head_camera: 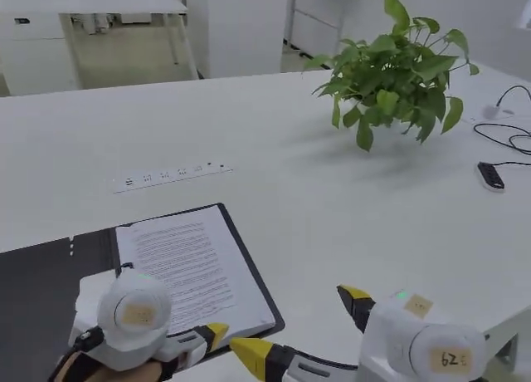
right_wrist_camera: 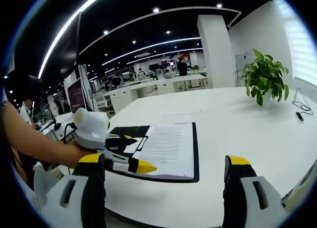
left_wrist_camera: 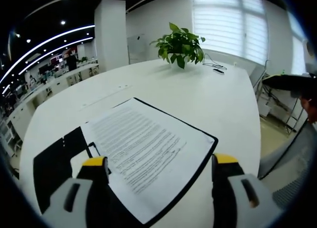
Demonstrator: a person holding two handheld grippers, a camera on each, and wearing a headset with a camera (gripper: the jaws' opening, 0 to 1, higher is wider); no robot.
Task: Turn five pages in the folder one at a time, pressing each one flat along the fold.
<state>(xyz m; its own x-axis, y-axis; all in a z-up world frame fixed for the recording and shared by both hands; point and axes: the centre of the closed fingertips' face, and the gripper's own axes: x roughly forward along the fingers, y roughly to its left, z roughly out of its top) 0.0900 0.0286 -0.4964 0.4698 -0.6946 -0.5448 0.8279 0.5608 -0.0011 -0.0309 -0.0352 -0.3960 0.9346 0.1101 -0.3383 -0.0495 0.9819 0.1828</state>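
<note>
With left gripper (left_wrist_camera: 161,163) and right gripper (right_wrist_camera: 166,159) fingers wide open, empty, only the top page (head_camera: 184,262) shall be pinched at 3 o'clock.

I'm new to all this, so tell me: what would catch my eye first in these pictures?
An open black folder with a printed page lies near the front of a big white table, and a leafy green plant stands farther back to the right. The left tongs and the right tongs, both yellow-tipped, are held open near the folder.
</note>
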